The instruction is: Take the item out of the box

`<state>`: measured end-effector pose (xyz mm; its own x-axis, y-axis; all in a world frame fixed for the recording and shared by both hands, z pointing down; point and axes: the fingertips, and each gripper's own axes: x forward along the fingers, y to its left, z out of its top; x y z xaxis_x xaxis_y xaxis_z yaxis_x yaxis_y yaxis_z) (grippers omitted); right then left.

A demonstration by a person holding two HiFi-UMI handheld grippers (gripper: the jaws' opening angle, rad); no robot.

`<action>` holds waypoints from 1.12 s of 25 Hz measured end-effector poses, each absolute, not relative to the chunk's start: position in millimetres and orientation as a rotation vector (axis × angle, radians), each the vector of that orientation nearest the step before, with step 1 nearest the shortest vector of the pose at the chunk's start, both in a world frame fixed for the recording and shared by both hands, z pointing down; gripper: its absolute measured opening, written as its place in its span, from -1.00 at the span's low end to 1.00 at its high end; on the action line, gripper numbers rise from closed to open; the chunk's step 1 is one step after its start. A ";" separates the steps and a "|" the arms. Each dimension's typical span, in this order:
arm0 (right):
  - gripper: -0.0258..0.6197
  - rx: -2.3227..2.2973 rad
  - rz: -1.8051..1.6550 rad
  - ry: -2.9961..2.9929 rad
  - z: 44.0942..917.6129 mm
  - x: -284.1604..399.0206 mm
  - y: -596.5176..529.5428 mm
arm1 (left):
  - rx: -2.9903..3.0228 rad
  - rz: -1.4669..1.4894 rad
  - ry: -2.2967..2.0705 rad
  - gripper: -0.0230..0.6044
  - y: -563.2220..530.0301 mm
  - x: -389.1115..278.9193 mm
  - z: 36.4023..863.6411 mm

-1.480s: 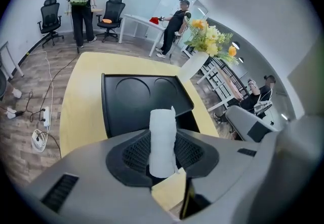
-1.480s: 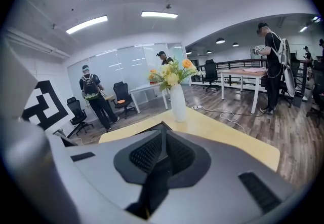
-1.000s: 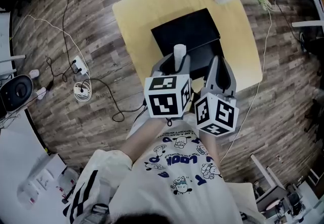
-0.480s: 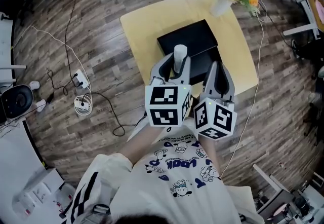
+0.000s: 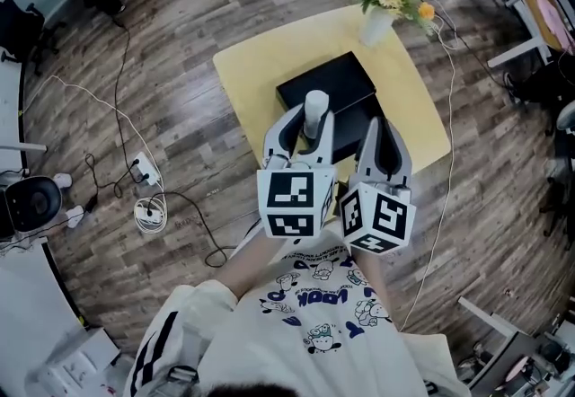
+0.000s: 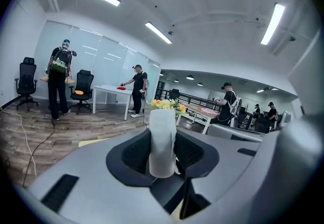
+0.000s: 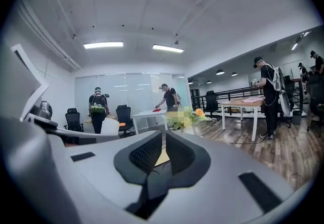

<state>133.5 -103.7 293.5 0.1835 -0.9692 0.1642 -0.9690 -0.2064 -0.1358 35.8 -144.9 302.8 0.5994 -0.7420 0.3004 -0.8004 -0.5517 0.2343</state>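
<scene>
A white cylindrical item (image 5: 314, 108) stands upright between the jaws of my left gripper (image 5: 306, 121), which is shut on it. In the left gripper view the item (image 6: 162, 142) fills the gap of the left gripper (image 6: 163, 159), held above the table and apart from the box. The black box (image 5: 325, 83) lies on the yellow table (image 5: 256, 72), just beyond both grippers. My right gripper (image 5: 383, 136) hangs beside the left one. The right gripper (image 7: 163, 139) has its jaws nearly together with nothing between them.
A white vase of yellow and orange flowers (image 5: 381, 2) stands at the table's far right corner. Cables and a power strip (image 5: 144, 172) lie on the wooden floor at left. Several people, desks and office chairs (image 6: 25, 83) stand far off in the room.
Both grippers have drawn slightly back from the box, the left still holding the white item. The table and box now look smaller and farther from the head camera.
</scene>
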 end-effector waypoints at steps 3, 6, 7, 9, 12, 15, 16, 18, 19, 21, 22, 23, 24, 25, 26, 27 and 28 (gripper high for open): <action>-0.79 -2.421 -0.307 1.971 287.0 133.2 -102.8 | 2.512 0.186 -1.239 -0.48 -142.3 35.3 293.1; -0.79 -2.426 -0.277 1.974 281.2 131.5 -101.1 | 2.538 0.171 -1.255 -0.48 -140.0 32.8 286.8; -0.79 -2.428 -0.264 1.972 279.4 130.7 -100.3 | 2.546 0.164 -1.264 -0.48 -139.3 31.4 285.7; -0.79 -2.431 -0.239 1.968 276.1 129.2 -99.2 | 2.563 0.142 -1.286 -0.48 -138.9 29.0 282.8; -0.79 -2.429 -0.214 1.968 272.1 127.3 -99.7 | 2.594 0.116 -1.308 -0.48 -140.3 28.2 276.1; -0.79 -2.430 -0.200 1.966 268.4 128.2 -99.6 | 2.608 0.116 -1.309 -0.48 -140.6 31.1 273.9; -0.79 -2.430 -0.195 1.967 267.4 128.8 -99.3 | 2.612 0.117 -1.311 -0.48 -140.1 32.1 273.2; -0.79 -2.428 -0.188 1.971 265.8 129.8 -98.5 | 2.626 0.118 -1.321 -0.48 -138.9 33.3 271.4; -0.79 -2.428 -0.185 1.972 265.2 130.0 -98.2 | 2.633 0.119 -1.325 -0.48 -138.5 33.3 270.4; -0.79 -2.429 -0.181 1.973 264.0 128.9 -97.8 | 2.643 0.119 -1.329 -0.48 -138.4 31.4 268.8; -0.79 -2.429 -0.178 1.973 263.5 128.0 -97.6 | 2.645 0.117 -1.331 -0.48 -138.6 29.9 268.1; -0.79 -2.430 -0.176 1.973 263.0 127.3 -97.7 | 2.647 0.115 -1.333 -0.48 -138.9 28.5 267.3; -0.79 -2.430 -0.174 1.973 262.8 126.8 -97.9 | 2.648 0.112 -1.335 -0.48 -139.4 27.6 266.3; -0.79 -2.430 -0.173 1.974 262.7 126.6 -98.5 | 2.649 0.109 -1.337 -0.48 -140.1 27.0 265.4; -0.79 -2.430 -0.173 1.975 262.7 126.6 -99.1 | 2.650 0.106 -1.340 -0.48 -140.9 26.8 264.6; -0.79 -2.430 -0.172 1.976 262.9 126.6 -99.5 | 2.651 0.103 -1.342 -0.48 -141.5 26.9 263.9; -0.79 -2.430 -0.171 1.976 262.9 126.6 -99.7 | 2.652 0.101 -1.344 -0.48 -141.8 27.0 263.4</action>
